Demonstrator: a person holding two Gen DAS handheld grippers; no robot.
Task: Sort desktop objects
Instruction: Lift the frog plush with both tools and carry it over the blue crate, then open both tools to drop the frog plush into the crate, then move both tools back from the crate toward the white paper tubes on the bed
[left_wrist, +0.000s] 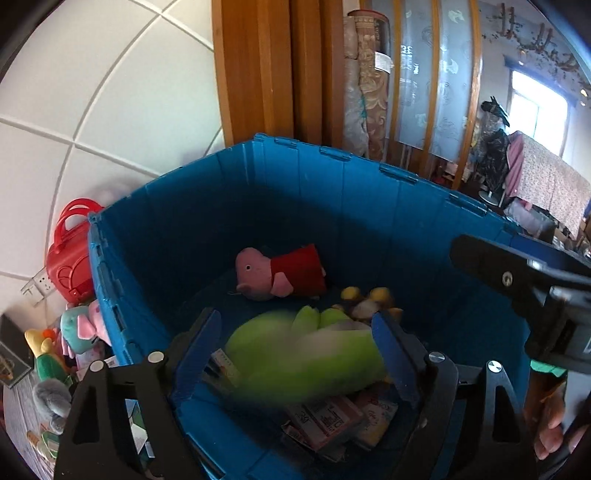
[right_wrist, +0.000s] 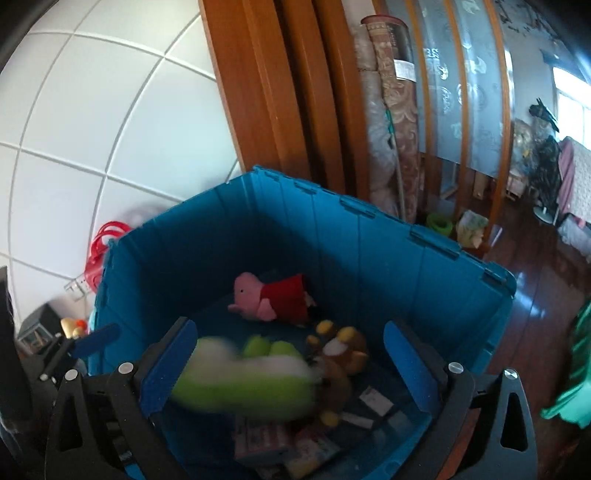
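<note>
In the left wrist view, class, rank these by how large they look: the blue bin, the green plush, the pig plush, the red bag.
1. blue bin
2. green plush, blurred and nearest the camera, so its rank is unsure
3. pig plush and red bag look alike; the bag is partly hidden

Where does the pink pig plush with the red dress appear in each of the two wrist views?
Left wrist view: the pink pig plush lies on the floor of the blue bin, near the picture's middle, above the blurred green plush.
Right wrist view: it lies slightly left of centre, again above the green plush.
Shared landmark: the wooden door frame behind the bin.
</note>
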